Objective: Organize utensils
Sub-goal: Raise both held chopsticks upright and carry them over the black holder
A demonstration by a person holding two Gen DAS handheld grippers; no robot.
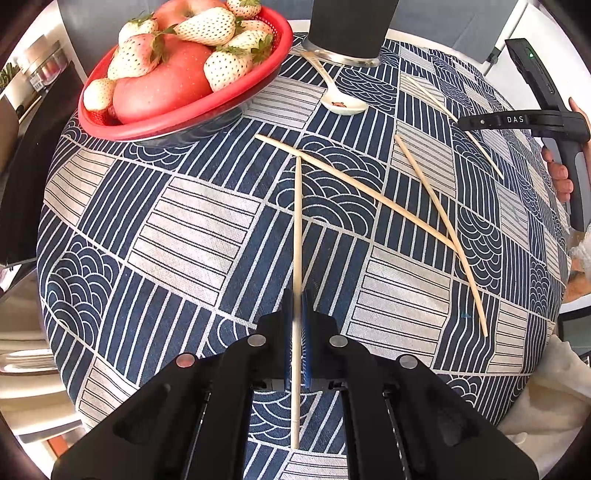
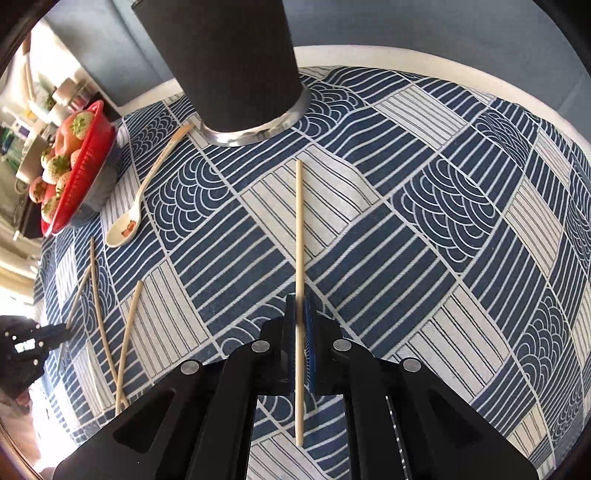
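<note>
My left gripper [image 1: 297,295] is shut on a wooden chopstick [image 1: 297,221] that points forward above the cloth. My right gripper [image 2: 301,301] is shut on another chopstick [image 2: 300,229], pointing toward the tall black utensil holder [image 2: 236,66], which also shows in the left wrist view [image 1: 349,29]. Two loose chopsticks lie crossed on the cloth, a long one [image 1: 354,184] and a second one [image 1: 439,229]. A cream spoon [image 1: 338,96] lies by the holder's base. The right gripper shows at the right edge of the left wrist view [image 1: 461,123].
A red basket [image 1: 184,118] of apples and pale strawberries stands at the back left. A blue and white patterned cloth [image 1: 192,229] covers the round table. The left gripper's body [image 2: 33,339] shows at the left in the right wrist view.
</note>
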